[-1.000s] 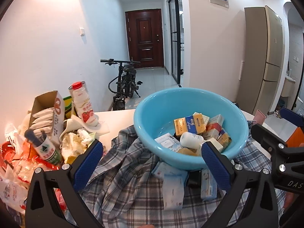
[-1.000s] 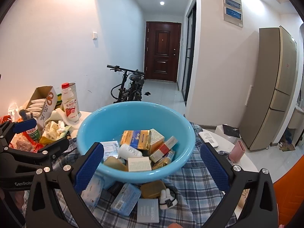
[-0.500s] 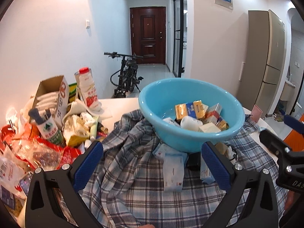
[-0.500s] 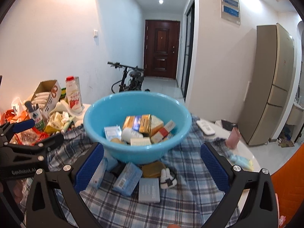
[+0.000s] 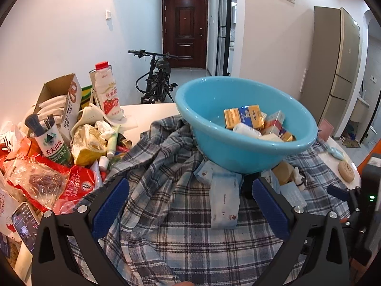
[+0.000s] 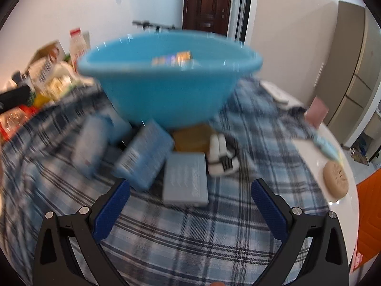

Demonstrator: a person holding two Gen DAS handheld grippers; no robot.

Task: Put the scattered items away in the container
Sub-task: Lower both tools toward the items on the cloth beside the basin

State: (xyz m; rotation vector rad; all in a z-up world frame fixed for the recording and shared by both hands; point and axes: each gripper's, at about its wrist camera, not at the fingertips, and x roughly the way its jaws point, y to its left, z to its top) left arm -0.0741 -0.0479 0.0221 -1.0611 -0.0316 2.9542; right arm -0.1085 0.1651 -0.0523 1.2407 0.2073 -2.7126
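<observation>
On the table we have a plaid cloth (image 5: 181, 217) with a blue basin (image 5: 240, 147) sitting on it, partly filled with small boxes (image 5: 244, 118) and a white bottle (image 5: 246, 130). Our left gripper (image 5: 190, 205) is spread wide, nothing between its blue pads (image 5: 110, 206), low over the cloth in front of the basin. Our right gripper (image 6: 189, 206) is likewise wide apart and holds nothing; that view is motion-blurred. Loose items lie on the cloth just in front of the basin: a white packet (image 5: 223, 205), a light blue box (image 6: 145, 158), a flat grey case (image 6: 185, 178), a brown block (image 6: 193, 137) touching the basin's base, and a small white object (image 6: 222, 158) beside it. Left of the cloth sits a clutter pile with a milk bottle (image 5: 107, 90), an open carton (image 5: 60, 100) and red bags (image 5: 73, 183). A round tan puck (image 6: 335, 178) lies on bare table at right.
</observation>
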